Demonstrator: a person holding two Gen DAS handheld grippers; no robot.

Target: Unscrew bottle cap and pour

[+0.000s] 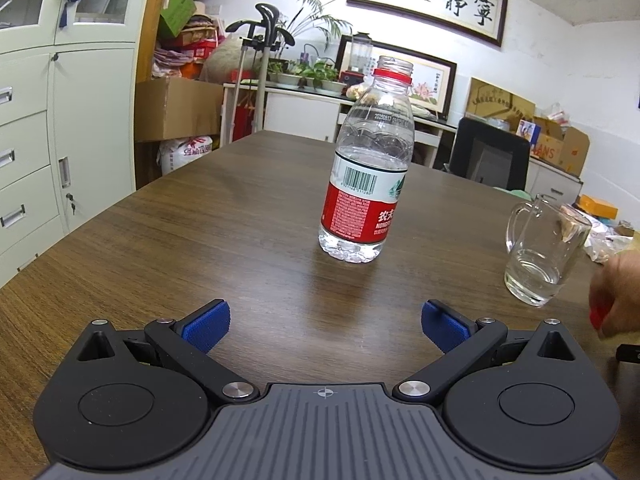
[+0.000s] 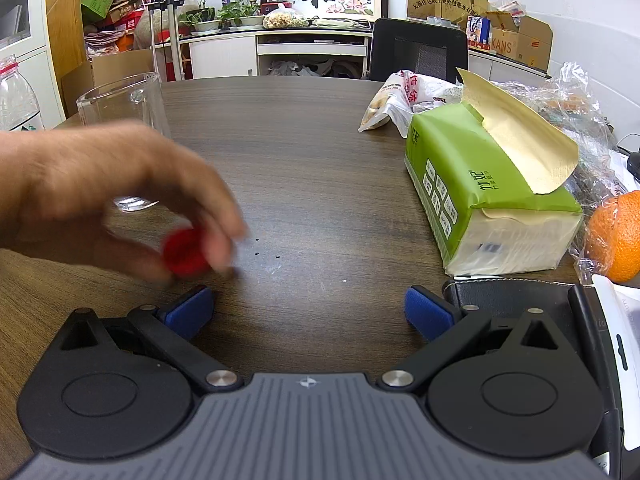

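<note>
Presently on the wooden table (image 1: 200,216): one plastic water bottle (image 1: 366,172), upright, cap off, neck open, red label facing the left gripper, a little water in it. It stands well ahead of the left gripper (image 1: 325,322), whose blue-padded fingers are spread wide with nothing between them.

One glass mug (image 1: 544,252), upright, handle turned toward the bottle, a shallow layer of water at its base; it sits to the bottle's right, apart from it.

One red cap (image 2: 185,254), pinched in a bare hand (image 2: 108,188) just above the tabletop, just ahead of the left finger of the right gripper (image 2: 309,310). That gripper is also spread wide and empty.

Further right: a green tissue pack (image 2: 480,196) torn open, a plastic bag (image 2: 404,96) behind it, an orange (image 2: 618,236) in clear wrap at the edge.
</note>
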